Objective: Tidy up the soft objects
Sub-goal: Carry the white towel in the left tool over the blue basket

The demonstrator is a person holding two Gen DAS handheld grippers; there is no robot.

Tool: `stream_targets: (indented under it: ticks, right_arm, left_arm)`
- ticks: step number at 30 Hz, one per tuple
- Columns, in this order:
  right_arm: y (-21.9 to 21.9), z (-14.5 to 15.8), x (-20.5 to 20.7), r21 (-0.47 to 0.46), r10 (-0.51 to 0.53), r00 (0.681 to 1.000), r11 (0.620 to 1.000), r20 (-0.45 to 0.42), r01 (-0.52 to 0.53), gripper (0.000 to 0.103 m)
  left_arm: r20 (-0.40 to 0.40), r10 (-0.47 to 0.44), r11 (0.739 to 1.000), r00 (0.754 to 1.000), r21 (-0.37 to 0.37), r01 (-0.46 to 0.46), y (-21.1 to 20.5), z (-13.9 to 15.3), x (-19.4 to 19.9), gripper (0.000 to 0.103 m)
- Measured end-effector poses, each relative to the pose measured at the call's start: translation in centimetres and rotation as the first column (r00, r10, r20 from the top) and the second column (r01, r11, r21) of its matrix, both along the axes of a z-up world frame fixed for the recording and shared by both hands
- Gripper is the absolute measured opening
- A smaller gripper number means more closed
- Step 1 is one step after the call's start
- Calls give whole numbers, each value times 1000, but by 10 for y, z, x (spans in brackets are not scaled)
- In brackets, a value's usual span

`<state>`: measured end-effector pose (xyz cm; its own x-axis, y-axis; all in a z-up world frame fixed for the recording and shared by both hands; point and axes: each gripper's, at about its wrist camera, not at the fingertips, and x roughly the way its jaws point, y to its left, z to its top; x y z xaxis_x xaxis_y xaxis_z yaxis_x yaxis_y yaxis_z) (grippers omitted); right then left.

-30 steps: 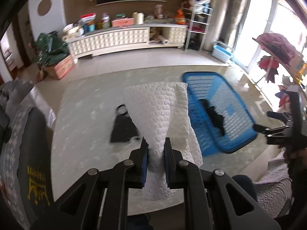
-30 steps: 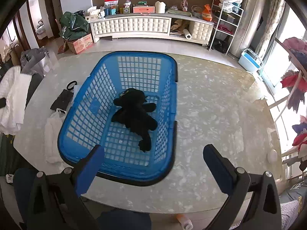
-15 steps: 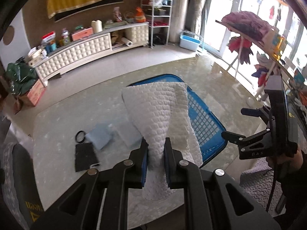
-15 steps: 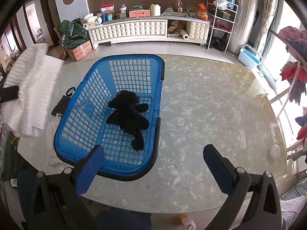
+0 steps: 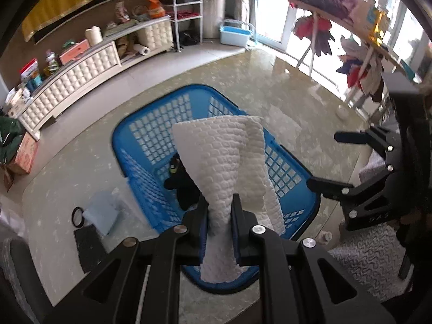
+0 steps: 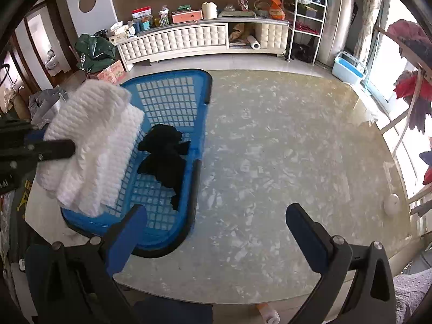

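My left gripper [image 5: 220,228] is shut on a white quilted cloth [image 5: 229,162] and holds it in the air above the near end of the blue plastic basket [image 5: 151,132]. A black soft toy [image 5: 183,186] lies in the basket, partly hidden by the cloth. In the right wrist view the cloth [image 6: 94,145] hangs over the basket's left side [image 6: 189,81] beside the black toy [image 6: 164,156]. My right gripper [image 6: 216,228] is open and empty over the marble table, right of the basket; it also shows in the left wrist view [image 5: 364,170].
A light blue cloth [image 5: 104,213], a black cloth [image 5: 89,245] and a black ring [image 5: 78,213] lie on the table [image 6: 283,162] left of the basket. A small white disc [image 6: 391,203] sits near the table's right edge. A clothes rack [image 5: 337,13] stands at the right.
My left gripper has carried the white cloth to the right, from beside the basket to over it. The right gripper has stayed open and shifted slightly right.
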<state>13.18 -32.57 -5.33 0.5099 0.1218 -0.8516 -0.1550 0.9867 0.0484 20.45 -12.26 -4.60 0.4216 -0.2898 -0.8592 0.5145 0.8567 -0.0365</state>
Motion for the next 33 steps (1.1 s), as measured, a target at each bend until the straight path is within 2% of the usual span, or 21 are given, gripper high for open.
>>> stream_targets:
  ticks: [7, 15, 22, 29, 33]
  right_arm:
    - [-10, -10, 9, 19, -18, 1000, 1000, -22, 18, 103]
    - [-11, -15, 14, 38, -19, 999, 999, -41, 21, 103]
    - [-11, -18, 18, 57, -21, 998, 998, -52, 23, 103]
    - [-14, -22, 16, 72, -30, 997, 997, -65, 34, 103]
    - [-15, -22, 14, 86, -34, 997, 996, -66, 39, 103]
  left_arm:
    - [-62, -71, 996, 996, 46, 74, -20, -36, 14, 13]
    - [-129, -106, 989, 986, 89, 118, -36, -67, 22, 13]
    - [-147, -112, 981, 983, 140, 133, -42, -81, 31, 13]
    - [-165, -104, 981, 981, 145, 128, -45, -90, 32, 15]
    - [-151, -99, 978, 984, 166, 124, -44, -89, 30, 24]
